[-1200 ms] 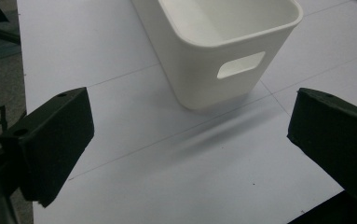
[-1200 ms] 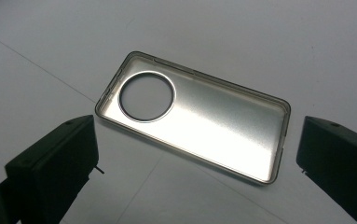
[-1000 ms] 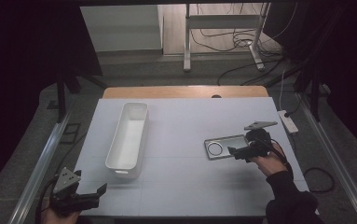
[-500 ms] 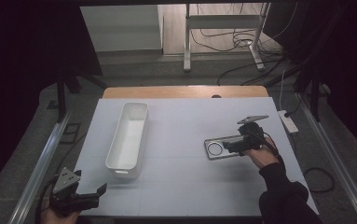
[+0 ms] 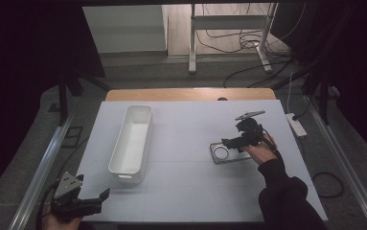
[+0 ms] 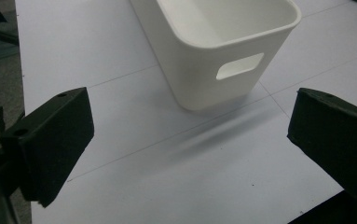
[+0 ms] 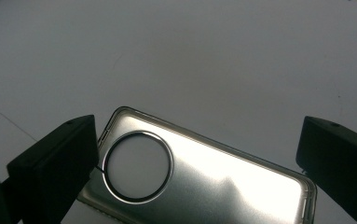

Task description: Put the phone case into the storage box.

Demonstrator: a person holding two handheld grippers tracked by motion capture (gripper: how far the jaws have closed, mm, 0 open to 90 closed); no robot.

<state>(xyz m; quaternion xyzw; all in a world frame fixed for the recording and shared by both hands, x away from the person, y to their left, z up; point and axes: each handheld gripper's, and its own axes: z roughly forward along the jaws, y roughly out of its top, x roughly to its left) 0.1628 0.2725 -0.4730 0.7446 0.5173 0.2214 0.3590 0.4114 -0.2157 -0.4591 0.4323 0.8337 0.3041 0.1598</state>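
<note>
The black fingers (image 7: 50,163) of the right gripper (image 7: 197,163) are standing wide apart in the right gripper view, gripping nothing, with a clear, glossy phone case with a round black-ringed camera cutout (image 7: 199,177) lying flat on the white table (image 7: 176,51) between and just ahead of them. The left-hand finger in that view is overlapping the case's cutout end, though whether it is touching the case cannot be told. In the high view, the right gripper (image 5: 233,141) is hovering at the right half of the table (image 5: 186,124), pointing left over the phone case (image 5: 222,154), with the person's right hand (image 5: 258,151) and dark sleeve (image 5: 286,196) coming in from the bottom right.

The left gripper (image 6: 190,154) is also holding its fingers (image 6: 55,140) wide open and empty. In its own view it is looking at the near end of a long white plastic bin with a handle slot (image 6: 223,51), which is sitting on the table apart from the jaws. In the high view, the left gripper (image 5: 92,201) is resting low at the table's near left corner, just in front of the bin (image 5: 132,139). The bin is lying lengthwise on the left half of the table, well apart from the phone case.
</note>
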